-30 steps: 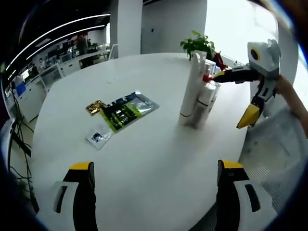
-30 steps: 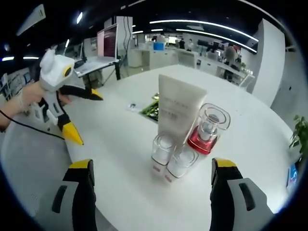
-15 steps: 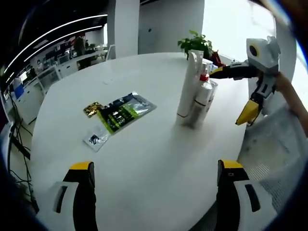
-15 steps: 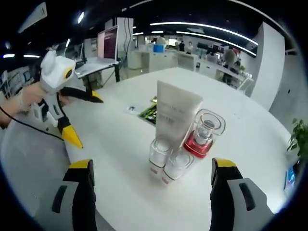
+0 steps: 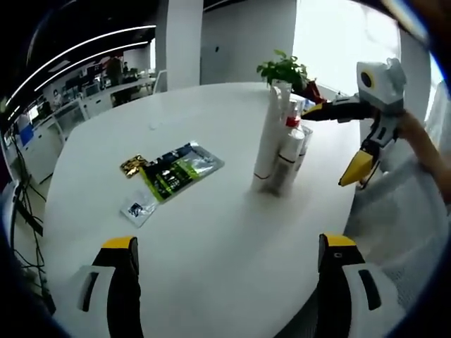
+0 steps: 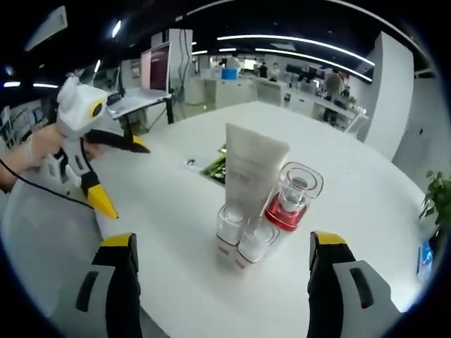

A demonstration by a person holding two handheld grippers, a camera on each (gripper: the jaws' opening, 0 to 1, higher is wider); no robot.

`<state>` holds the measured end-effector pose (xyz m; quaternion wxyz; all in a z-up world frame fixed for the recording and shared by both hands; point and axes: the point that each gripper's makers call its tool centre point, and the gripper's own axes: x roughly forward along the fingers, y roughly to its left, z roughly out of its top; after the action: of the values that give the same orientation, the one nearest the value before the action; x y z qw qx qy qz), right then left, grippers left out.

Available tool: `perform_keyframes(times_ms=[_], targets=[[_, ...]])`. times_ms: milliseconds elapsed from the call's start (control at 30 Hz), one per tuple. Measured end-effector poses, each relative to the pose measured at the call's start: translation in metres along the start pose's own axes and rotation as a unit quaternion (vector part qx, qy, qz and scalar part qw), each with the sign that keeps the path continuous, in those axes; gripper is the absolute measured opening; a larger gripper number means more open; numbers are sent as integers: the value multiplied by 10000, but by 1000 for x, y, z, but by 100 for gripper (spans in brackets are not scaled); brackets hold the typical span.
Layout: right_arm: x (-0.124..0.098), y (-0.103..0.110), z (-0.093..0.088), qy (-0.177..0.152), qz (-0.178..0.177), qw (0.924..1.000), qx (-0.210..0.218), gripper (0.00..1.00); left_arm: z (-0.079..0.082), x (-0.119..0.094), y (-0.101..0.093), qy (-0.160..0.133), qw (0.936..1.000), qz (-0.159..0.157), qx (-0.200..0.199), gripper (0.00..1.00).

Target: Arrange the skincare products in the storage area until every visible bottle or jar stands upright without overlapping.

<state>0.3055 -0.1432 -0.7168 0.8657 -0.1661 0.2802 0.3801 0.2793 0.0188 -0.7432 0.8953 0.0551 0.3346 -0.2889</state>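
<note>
Two grippers hover over a round white worktop (image 5: 211, 232), each with its jaws spread wide and nothing between them. The left gripper (image 5: 225, 246) looks along the worktop toward a tight cluster of skincare products standing past its jaws, and the right gripper (image 6: 220, 243) faces the same cluster from the other side.

In the right gripper view the cluster reads clearly: a tall white tube (image 6: 251, 167) stands upright with its flat sealed end up and its long axis vertical; just beside it stands a clear bottle with a red base (image 6: 292, 201), topped by a thick clear cap; in front of both, two small clear-capped bottles (image 6: 243, 238) stand upright side by side, touching or nearly so. In the left gripper view the same tube (image 5: 268, 134) shows edge-on as a narrow white column, the smaller bottles packed against it.

The left gripper view also takes in flat things lying well apart from the cluster: a green and black sachet (image 5: 177, 167), a small gold packet (image 5: 132, 166) and a small clear packet (image 5: 139, 208). A potted plant (image 5: 285, 69) stands beyond the cluster.

Each view catches the other gripper, held in a hand (image 6: 35, 144), at its edge.
</note>
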Motion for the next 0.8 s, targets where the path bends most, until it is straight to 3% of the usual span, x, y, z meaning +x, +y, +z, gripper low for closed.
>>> perform_keyframes(times_ms=[167, 367, 533, 600, 800], targets=[[-1, 2, -1, 25, 2, 10000, 1, 100, 11, 1, -7, -56, 9999, -110, 92, 99], [-3, 0, 3, -79, -7, 10000, 16, 100, 24, 4, 5, 42, 9989, -90, 456, 99], [-4, 3, 4, -127, 15, 9999, 19, 100, 39, 18, 16, 70, 9979, -135, 628, 99], [-4, 3, 4, -132, 32, 9999, 36, 100, 49, 23, 15, -87, 9967, -238, 768, 99], [-2, 4, 4, -109, 65, 9999, 27, 100, 70, 44, 24, -40, 9931, -532, 1048, 99]])
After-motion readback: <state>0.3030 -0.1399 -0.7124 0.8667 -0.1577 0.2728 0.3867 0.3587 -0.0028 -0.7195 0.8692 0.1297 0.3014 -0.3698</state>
